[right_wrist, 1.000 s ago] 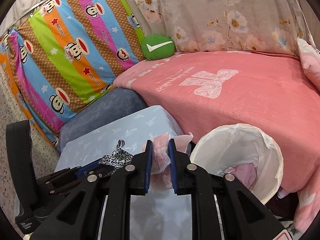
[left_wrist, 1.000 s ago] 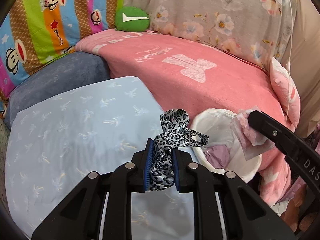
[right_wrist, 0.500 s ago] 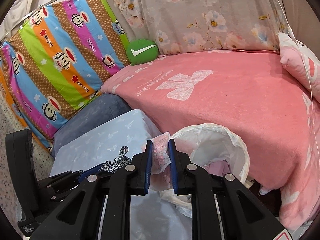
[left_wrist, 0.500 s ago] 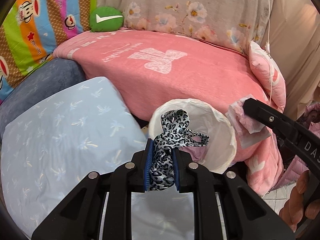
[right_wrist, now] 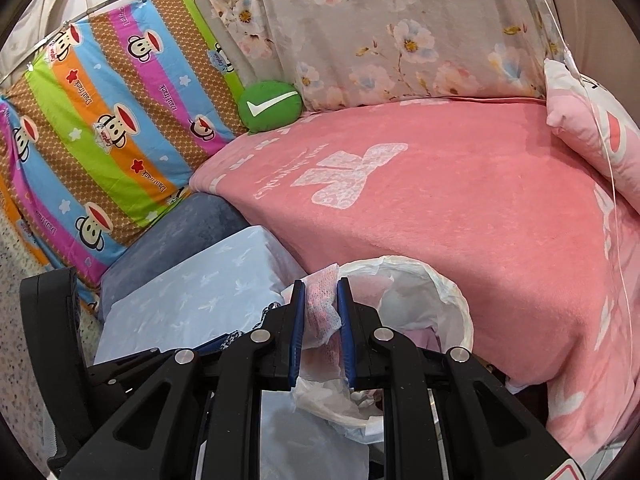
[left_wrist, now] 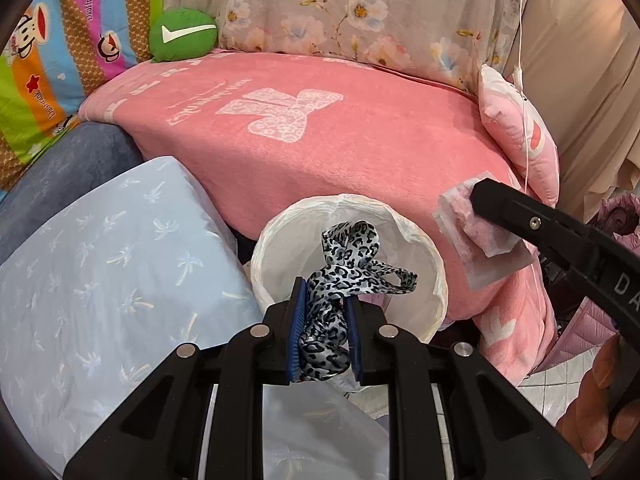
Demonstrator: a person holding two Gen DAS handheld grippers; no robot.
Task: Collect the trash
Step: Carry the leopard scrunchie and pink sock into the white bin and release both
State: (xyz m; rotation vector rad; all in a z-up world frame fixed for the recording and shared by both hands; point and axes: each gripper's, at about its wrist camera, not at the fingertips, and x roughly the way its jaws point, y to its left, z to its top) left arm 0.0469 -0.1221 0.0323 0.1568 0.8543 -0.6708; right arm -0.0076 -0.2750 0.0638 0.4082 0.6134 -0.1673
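— Fingers on the left gripper (left_wrist: pixel 323 330) pinch a leopard-print satin ribbon (left_wrist: pixel 344 276) over the white-lined round waste bin (left_wrist: pixel 434 276); the right gripper (right_wrist: pixel 322 334) clamps a crumpled pink-and-white tissue (right_wrist: pixel 320 310) at the bin's rim.

— Drop stage, I'd judge; both must open over the mouth — bin's contents largely hidden.

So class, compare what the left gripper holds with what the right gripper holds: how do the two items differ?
The leopard-print ribbon in the left gripper is glossy, black and grey, and looped; the pink tissue in the right gripper is matte, pale and crumpled flat. In the left wrist view the ribbon appears in front of the white-lined bin, while the tissue appears to the bin's right. Both are clamped between blue pads.
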